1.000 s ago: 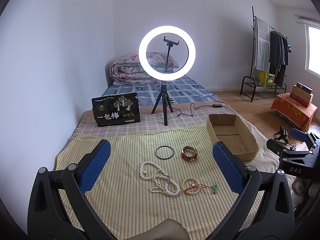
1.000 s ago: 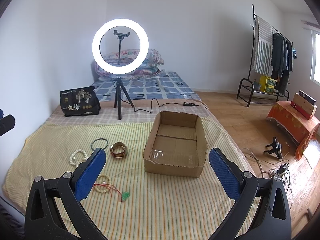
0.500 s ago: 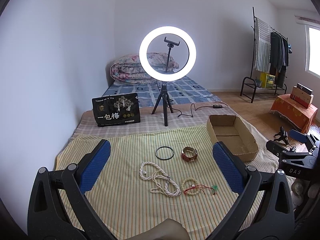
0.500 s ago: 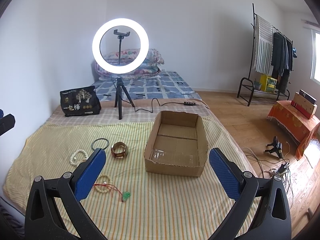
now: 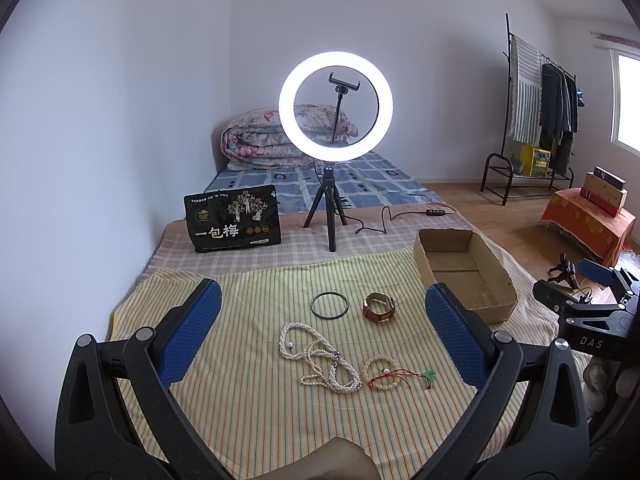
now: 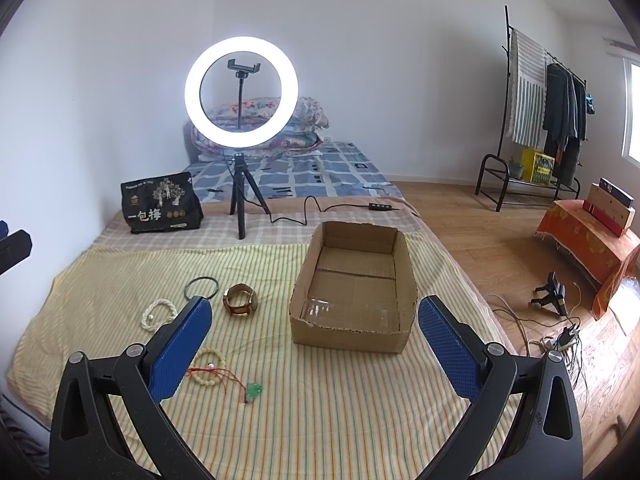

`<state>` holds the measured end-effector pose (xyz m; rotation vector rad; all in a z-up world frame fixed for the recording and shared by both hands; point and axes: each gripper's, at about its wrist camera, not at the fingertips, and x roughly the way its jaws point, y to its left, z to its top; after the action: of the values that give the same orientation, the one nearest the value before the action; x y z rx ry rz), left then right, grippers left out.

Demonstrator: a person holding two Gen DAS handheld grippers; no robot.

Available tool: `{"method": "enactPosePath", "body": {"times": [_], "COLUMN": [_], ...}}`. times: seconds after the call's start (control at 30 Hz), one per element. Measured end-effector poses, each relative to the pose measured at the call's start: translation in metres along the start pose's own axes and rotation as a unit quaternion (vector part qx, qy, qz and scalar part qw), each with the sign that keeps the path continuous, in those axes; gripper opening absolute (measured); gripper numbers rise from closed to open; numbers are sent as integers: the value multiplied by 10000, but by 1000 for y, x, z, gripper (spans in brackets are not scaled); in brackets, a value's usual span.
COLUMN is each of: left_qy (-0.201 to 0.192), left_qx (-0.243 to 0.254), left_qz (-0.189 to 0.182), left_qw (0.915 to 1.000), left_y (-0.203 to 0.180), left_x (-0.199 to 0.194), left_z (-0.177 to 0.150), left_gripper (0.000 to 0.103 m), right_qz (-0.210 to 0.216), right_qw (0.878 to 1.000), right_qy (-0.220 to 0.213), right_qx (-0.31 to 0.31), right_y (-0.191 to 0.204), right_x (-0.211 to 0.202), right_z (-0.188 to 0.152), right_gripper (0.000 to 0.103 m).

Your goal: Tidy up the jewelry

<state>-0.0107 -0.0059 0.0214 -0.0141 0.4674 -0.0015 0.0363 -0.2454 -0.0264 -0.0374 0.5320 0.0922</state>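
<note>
Both grippers gaping, empty: left gripper (image 5: pixel 320 336) faces pearl necklace (image 5: pixel 318 358) dead ahead mid-cloth; right gripper (image 6: pixel 312 344) fronts cardboard box (image 6: pixel 352 330) toward cloth's right edge.

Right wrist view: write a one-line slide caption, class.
Open right gripper hovers before an empty brown cardboard box on striped cloth.

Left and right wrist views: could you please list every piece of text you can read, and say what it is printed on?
"一包梅": large white characters on the black printed pouch standing near the ring light.
"DAS": white letters on the black body of the right gripper, seen from the left wrist.
Small print on the pouch and on the yellow crate under the clothes rack: too small to read.
</note>
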Motion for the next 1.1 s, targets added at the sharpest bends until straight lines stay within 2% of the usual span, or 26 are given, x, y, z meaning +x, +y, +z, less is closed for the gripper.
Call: {"method": "enactPosePath", "body": {"times": [0.83, 1.1], "left_qy": [25, 103], "left_qx": [-43, -90], "left_qz": [28, 170], "left_qw": [10000, 9998], "left_y": [6, 14], "left_x": [8, 18], "left_z": [-8, -16], "left_gripper": [103, 103], "right_qz": [41, 10], "right_qw": [9998, 10000], "right_qy": [39, 5], "right_qx": [186, 84], "right_y": [-5, -4], "right_x": [3, 4], "right_z": [-2, -5], "right_gripper": [102, 102]}}
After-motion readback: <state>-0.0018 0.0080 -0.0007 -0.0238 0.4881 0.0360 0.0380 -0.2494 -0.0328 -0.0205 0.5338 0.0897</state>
